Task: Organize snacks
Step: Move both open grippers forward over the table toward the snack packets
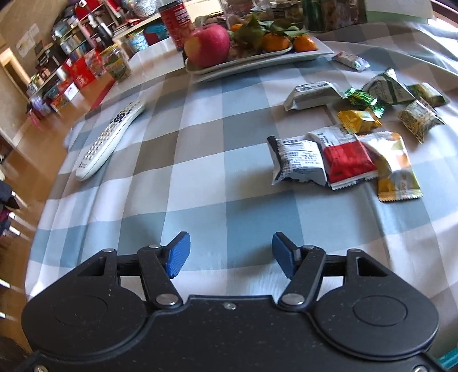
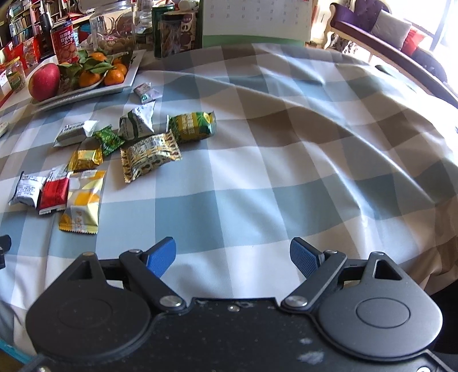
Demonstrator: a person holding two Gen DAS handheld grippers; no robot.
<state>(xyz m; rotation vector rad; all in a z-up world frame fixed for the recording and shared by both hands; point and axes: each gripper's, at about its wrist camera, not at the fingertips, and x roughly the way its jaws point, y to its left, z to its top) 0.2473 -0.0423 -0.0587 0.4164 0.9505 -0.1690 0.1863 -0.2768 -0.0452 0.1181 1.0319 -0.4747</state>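
Left gripper (image 1: 230,251): hovering over bare checked cloth, blue pads spread wide, gripping nothing.
Right gripper (image 2: 232,257): hanging above the cloth near the table's front, jaws likewise parted and empty.
Tablecloth (image 1: 200,160): lying in blue, grey and white checks, rippling into folds toward the right in the right wrist view.
Snack packets: lying loose on the cloth, ahead and to the right of the left gripper, ahead and to the left of the right one, well apart from both.
Nearest cluster: white printed packet (image 1: 297,161), red-and-white packet (image 1: 347,160) and yellow-and-white packet (image 1: 396,168) sitting side by side, edges overlapping.
Middle cluster: gold packet (image 1: 359,121) sitting just behind the nearest three, green foil candy (image 1: 365,100) behind that, long grey-white packet (image 1: 313,94) to its left.
Farther packets: patterned yellow packet (image 2: 150,156) and green packet (image 2: 193,126) lying close together (print too small to read), white-green pouch (image 2: 137,123) standing tilted beside them.
Lone packet (image 2: 146,91): resting just beside the fruit tray's corner.
Fruit tray (image 1: 315,53): sitting at the back, holding a red apple (image 1: 207,44) and leafy tangerines (image 1: 276,41).
Remote control (image 1: 110,140): lying diagonally near the left table edge.
Red can (image 1: 175,21): standing behind the tray.
Desk calendar (image 2: 256,21): standing at the far edge.
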